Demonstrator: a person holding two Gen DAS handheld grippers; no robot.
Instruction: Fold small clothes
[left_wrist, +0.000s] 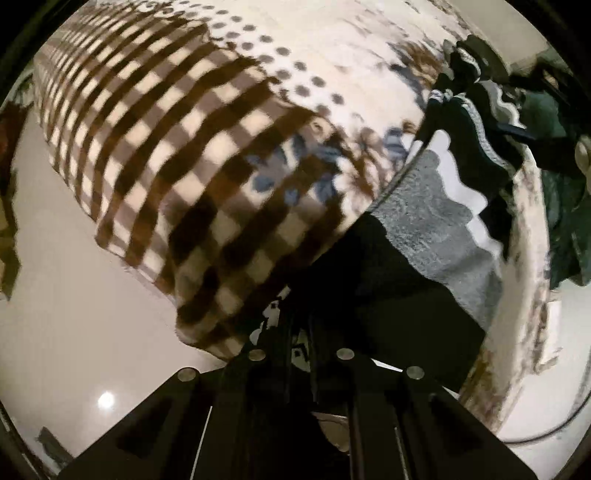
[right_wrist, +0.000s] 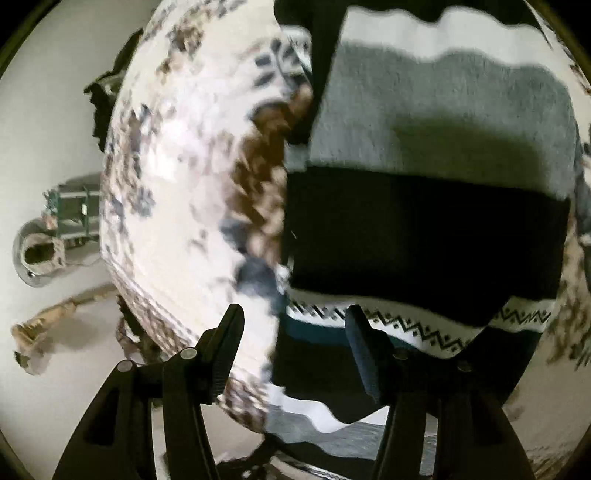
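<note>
A small fuzzy garment with black, grey and white wavy bands and a zigzag trim (right_wrist: 424, 236) lies on a patterned blanket (right_wrist: 177, 155). In the left wrist view the same garment (left_wrist: 436, 221) sits right of centre, and my left gripper (left_wrist: 295, 332) is shut on its black near edge. My right gripper (right_wrist: 295, 321) is open just above the garment's zigzag edge, one finger (right_wrist: 229, 332) over the blanket and the other finger (right_wrist: 364, 339) over the garment.
The blanket (left_wrist: 184, 147) has a brown check part, dots and blue-brown motifs, and lies on a pale floor (left_wrist: 74, 314). More dark green and black clothes (left_wrist: 517, 122) are piled at the far right. A round metal object (right_wrist: 35, 254) and a green item lie on the floor at left.
</note>
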